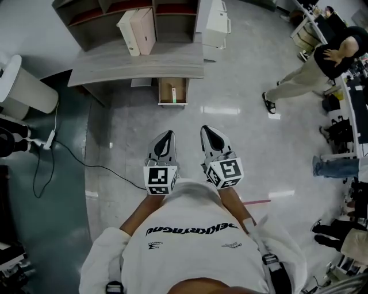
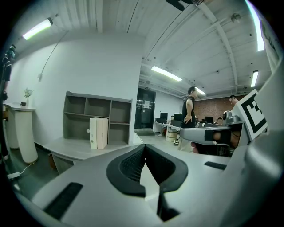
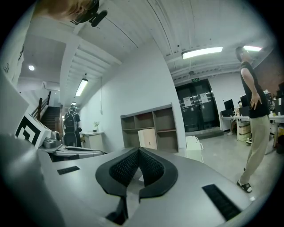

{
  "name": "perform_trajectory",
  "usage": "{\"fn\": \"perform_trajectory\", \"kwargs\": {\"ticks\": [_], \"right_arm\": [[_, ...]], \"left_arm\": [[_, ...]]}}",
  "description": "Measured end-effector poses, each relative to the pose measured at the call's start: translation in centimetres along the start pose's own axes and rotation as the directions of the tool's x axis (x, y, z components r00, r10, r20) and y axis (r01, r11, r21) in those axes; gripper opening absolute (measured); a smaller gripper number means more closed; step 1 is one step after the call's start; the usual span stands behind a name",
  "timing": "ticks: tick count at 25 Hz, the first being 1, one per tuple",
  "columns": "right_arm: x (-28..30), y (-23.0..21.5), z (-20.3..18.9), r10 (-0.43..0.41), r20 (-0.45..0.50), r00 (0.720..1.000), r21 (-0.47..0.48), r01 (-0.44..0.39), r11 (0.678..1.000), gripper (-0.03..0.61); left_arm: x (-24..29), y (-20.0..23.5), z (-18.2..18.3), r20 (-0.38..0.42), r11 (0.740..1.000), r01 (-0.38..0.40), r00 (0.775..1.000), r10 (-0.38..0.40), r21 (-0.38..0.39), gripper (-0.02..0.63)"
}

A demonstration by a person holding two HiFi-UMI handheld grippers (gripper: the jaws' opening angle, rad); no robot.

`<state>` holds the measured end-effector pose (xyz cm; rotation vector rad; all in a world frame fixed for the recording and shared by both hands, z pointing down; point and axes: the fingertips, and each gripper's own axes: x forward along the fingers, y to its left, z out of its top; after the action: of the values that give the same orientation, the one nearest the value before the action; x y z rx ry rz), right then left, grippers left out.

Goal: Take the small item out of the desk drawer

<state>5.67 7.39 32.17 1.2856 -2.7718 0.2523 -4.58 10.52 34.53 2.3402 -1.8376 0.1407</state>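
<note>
In the head view a grey desk (image 1: 138, 62) stands ahead, its wooden drawer (image 1: 172, 90) pulled open toward me. A small pale item with a green end (image 1: 173, 93) lies inside the drawer. Both grippers are held close to my body, well short of the drawer. The left gripper (image 1: 165, 135) is shut and holds nothing; in its own view its tips (image 2: 144, 146) meet, and the desk (image 2: 73, 150) lies beyond to the left. The right gripper (image 1: 208, 130) is shut and empty too, its tips (image 3: 138, 150) touching.
A shelf unit (image 1: 115, 14) with white binders (image 1: 138, 30) sits on the desk. A white round stand (image 1: 26, 86) and a floor cable (image 1: 57, 150) are at the left. A white cabinet (image 1: 217, 23) is beside the desk. A person (image 1: 313, 68) stands at the right.
</note>
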Motion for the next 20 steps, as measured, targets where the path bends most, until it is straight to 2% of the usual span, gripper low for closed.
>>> {"fn": "perform_trajectory", "kwargs": {"ticks": [9,20], "right_arm": [[6.8,-3.6,-0.7,-0.036,-0.028,0.999,0.015,0.037,0.999,0.032],[14.4,-10.0,-0.1,0.014,-0.078,0.997,0.035,-0.011,0.999,0.031]], "left_arm": [[7.0,3.6,-0.8,-0.042,1.000,0.019,0.999,-0.019,-0.011,0.017],[16.0,6.0,-0.7,-0.104,0.997,-0.059,0.993,0.055,-0.041,0.017]]}}
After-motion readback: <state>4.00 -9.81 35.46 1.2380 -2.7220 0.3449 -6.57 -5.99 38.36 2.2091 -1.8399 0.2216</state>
